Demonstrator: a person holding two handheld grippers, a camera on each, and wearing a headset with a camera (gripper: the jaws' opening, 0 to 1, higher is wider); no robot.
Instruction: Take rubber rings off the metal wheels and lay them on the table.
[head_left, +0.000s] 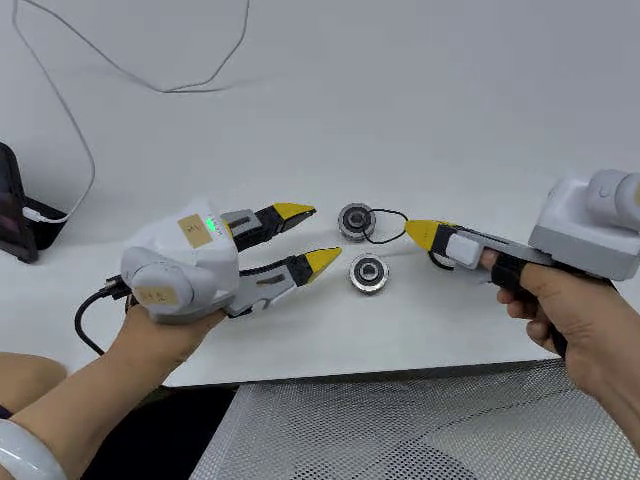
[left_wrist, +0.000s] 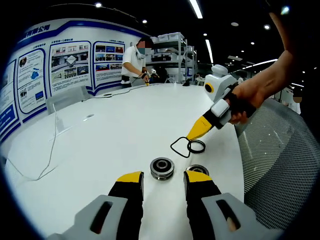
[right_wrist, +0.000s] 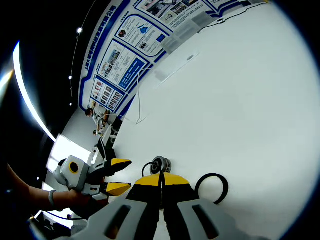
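Two metal wheels lie side by side on the white table, the far wheel (head_left: 356, 220) (left_wrist: 162, 168) (right_wrist: 160, 164) and the near wheel (head_left: 369, 272) (left_wrist: 198, 170). My right gripper (head_left: 421, 233) (left_wrist: 195, 133) (right_wrist: 160, 179) is shut on a thin black rubber ring (head_left: 392, 227) (left_wrist: 179, 148), whose loop reaches toward the far wheel. Whether the loop still touches that wheel is unclear. A second rubber ring (left_wrist: 196, 146) (right_wrist: 212, 187) lies flat on the table beside the right gripper. My left gripper (head_left: 308, 236) (left_wrist: 164, 177) (right_wrist: 125, 175) is open and empty, just left of the wheels.
A dark device (head_left: 15, 205) with a white cable plugged in sits at the table's left edge. A thin grey cable (head_left: 150, 85) loops across the far table. The table's front edge (head_left: 400, 372) runs close below the wheels, with a mesh surface (head_left: 420, 430) beneath.
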